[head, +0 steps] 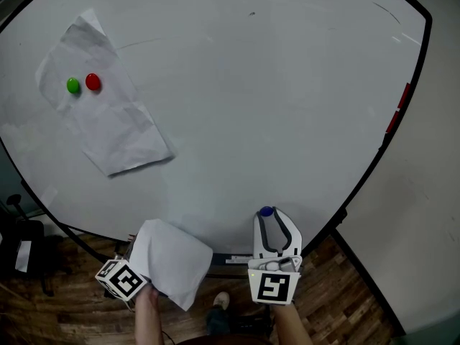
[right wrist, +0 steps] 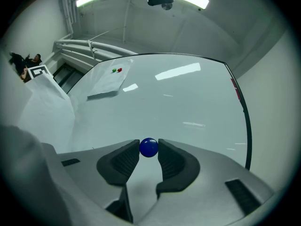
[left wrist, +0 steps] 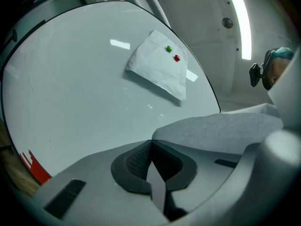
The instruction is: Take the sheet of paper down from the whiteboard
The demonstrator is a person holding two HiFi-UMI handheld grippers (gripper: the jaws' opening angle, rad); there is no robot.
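Observation:
A creased white sheet of paper (head: 108,117) hangs at the whiteboard's (head: 273,106) upper left, pinned by a green magnet (head: 72,85) and a red magnet (head: 93,82). Both gripper views show that sheet (left wrist: 157,69) (right wrist: 108,83) far ahead. Below the board's lower edge, my left gripper (head: 141,256) is shut on a second white sheet (head: 172,261); this sheet (left wrist: 225,131) runs out from between the closed pads. My right gripper (head: 267,220) holds a small blue magnet (right wrist: 149,147) between its fingertips, close to the board.
The board's dark frame carries a red mark on its right side (head: 397,110). A narrow tray (head: 230,257) runs under the board. Wooden floor (head: 345,300) lies below, a black stand (head: 21,243) at the left, and a plain wall (head: 424,214) at the right.

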